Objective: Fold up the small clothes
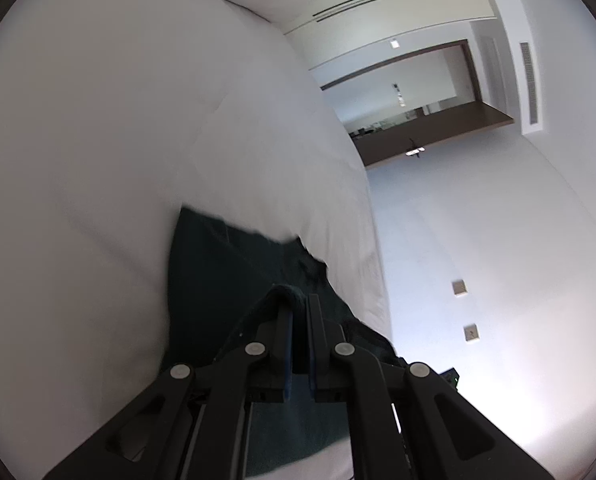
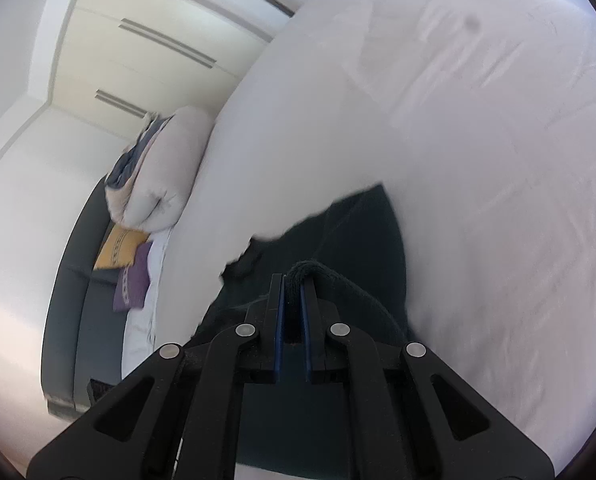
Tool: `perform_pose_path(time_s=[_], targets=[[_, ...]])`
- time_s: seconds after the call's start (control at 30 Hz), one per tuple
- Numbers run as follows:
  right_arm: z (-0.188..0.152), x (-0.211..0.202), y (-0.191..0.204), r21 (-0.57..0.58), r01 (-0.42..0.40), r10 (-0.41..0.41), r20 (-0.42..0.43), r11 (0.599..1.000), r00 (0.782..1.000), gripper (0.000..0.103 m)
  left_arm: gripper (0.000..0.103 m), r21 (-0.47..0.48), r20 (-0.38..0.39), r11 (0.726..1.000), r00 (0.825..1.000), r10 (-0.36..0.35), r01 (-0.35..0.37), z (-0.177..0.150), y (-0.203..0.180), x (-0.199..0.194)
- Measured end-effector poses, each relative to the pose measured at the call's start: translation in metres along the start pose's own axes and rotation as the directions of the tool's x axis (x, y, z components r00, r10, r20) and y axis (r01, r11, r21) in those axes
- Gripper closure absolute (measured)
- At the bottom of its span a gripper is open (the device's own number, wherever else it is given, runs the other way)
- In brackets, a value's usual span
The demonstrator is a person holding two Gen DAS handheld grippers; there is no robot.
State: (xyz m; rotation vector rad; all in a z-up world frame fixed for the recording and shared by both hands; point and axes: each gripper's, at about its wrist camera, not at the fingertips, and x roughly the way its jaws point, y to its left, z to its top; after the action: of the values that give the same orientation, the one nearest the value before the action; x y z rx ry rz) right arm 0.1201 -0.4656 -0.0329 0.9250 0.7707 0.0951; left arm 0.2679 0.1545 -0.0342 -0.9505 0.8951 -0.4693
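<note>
Your left gripper [image 1: 298, 300] and right gripper [image 2: 294, 280] each pinch a bunched edge of the dark garment [image 1: 226, 264] over the white bed [image 1: 98, 120], so uneven pulling could slip that thin hold and skew the fold

The garment [image 1: 234, 264] is a small piece of very dark cloth, close to black with a green cast (its exact kind cannot be told, as both views are blurred). It lies spread on the white bed [image 1: 98, 140], its far edge running slanted across the cover. A seam line shows on its surface in the right wrist view [image 2: 349, 232]. Two spots of its thick rolled hem are raised off the bed and pinched, so the cloth drapes down from those points to the flat part.
</note>
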Motion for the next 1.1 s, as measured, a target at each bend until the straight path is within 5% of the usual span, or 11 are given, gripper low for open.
perform_pose_path(time_s=[0.13,0.27,0.33,0.4,0.43,0.47,0.5,0.67,0.8,0.97,1.1], targets=[[0.028,0.036,-0.006,0.006,0.045,-0.045,0.018,0.999,0.999,0.096,0.098,0.005,0.003,0.999,0.999,0.049,-0.049,0.024,0.009,0.034],[0.036,0.073,-0.019,-0.004,0.142,-0.142,-0.008,0.990,0.990,0.096,0.095,-0.009,-0.034,0.985,0.985,0.170,-0.170,0.030,0.036,0.072],[0.038,0.084,-0.031,0.034,0.127,-0.126,-0.019,0.991,0.992,0.094,0.067,-0.042,-0.028,0.981,0.982,0.187,-0.188,0.029,0.050,0.075],[0.037,0.081,-0.035,0.048,0.091,-0.092,0.010,0.995,0.996,0.084,0.037,-0.037,0.012,0.985,0.985,0.172,-0.171,0.025,0.050,0.066],[0.037,0.079,-0.034,0.031,0.097,-0.098,0.034,0.995,0.995,0.068,0.034,-0.008,0.038,0.985,0.984,0.173,-0.173,0.021,0.045,0.059],[0.035,0.077,-0.032,0.015,0.110,-0.110,0.046,0.994,0.993,0.043,0.034,0.010,0.042,0.983,0.982,0.182,-0.183,0.018,0.044,0.056],[0.032,0.073,-0.031,0.005,0.132,-0.132,0.067,0.991,0.989,0.036,0.034,0.033,0.046,0.979,0.979,0.200,-0.202,0.014,0.039,0.051],[0.013,0.040,-0.024,-0.032,0.175,-0.170,0.129,0.984,0.977,0.036,0.034,0.106,0.066,0.967,0.972,0.225,-0.231,-0.013,0.024,0.031],[-0.016,0.027,-0.009,-0.211,0.277,-0.267,0.076,0.937,0.961,0.040,0.034,0.178,0.052,0.943,0.959,0.278,-0.283,-0.053,0.024,0.021],[-0.059,0.032,-0.009,-0.343,0.362,-0.377,0.026,0.867,0.926,0.065,0.034,0.167,0.005,0.933,0.947,0.321,-0.318,-0.085,0.042,0.023],[-0.080,0.024,-0.018,-0.391,0.405,-0.424,0.043,0.827,0.905,0.070,0.050,0.207,0.016,0.920,0.941,0.338,-0.334,-0.097,0.043,0.019]])
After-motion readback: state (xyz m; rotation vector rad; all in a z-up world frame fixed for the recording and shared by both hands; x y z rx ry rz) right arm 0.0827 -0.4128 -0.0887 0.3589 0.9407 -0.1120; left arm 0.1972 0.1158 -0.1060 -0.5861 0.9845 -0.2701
